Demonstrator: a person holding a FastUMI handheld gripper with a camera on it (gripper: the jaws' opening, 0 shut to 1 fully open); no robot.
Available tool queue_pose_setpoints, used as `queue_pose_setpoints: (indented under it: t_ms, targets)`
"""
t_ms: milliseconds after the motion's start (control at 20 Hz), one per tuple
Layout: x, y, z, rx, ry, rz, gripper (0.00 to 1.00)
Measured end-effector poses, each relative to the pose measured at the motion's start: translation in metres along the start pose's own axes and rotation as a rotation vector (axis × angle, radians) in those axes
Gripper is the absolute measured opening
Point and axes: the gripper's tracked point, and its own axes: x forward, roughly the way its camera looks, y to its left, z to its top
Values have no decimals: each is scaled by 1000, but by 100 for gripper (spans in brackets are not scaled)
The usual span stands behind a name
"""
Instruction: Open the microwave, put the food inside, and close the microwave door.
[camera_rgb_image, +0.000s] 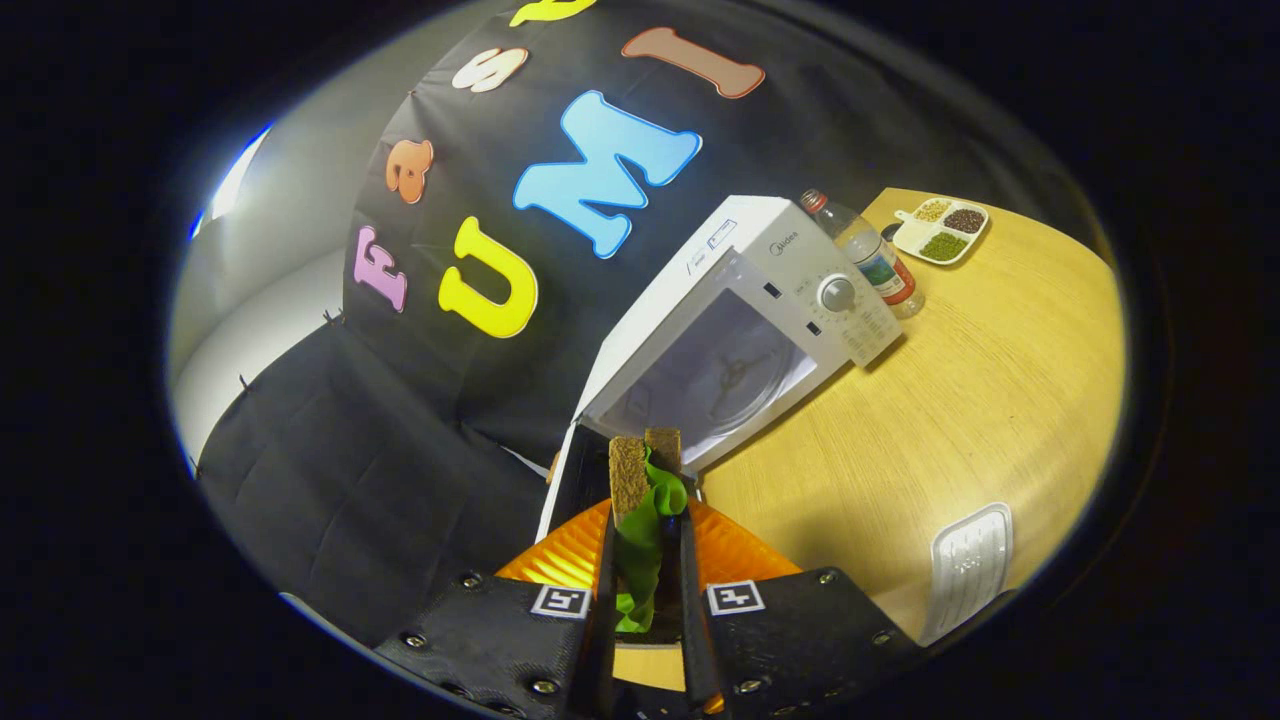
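Observation:
My gripper (646, 530) is shut on a sandwich (645, 490): two brown bread slices with green lettuce hanging down between the fingers. The sandwich is held in the air, tilted with the view. Just beyond it stands the white microwave (800, 270) on the wooden table (980, 400). Its door (578, 478) is swung open toward me, and the cavity (720, 375) with its glass turntable shows. The control panel with a round knob (836, 293) is on the microwave's right side.
A plastic bottle (868, 255) with a red cap stands right beside the microwave's control panel. Farther back lies a white divided dish (942, 232) with beans. A white lid or tray (968, 565) rests near the table's front, to the right of the fingers.

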Motion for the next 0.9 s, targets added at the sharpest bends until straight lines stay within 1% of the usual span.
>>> queue_pose_setpoints:
  t_ms: [250, 350, 550, 850, 900]
  targets:
    - [52, -4, 23, 55, -73, -2, 28]
    - [67, -9, 26, 68, -86, -1, 28]
    - [104, -24, 33, 96, -128, -24, 28]
    - [163, -46, 44, 49, -203, -62, 28]
    - [180, -49, 45, 34, -207, -68, 27]
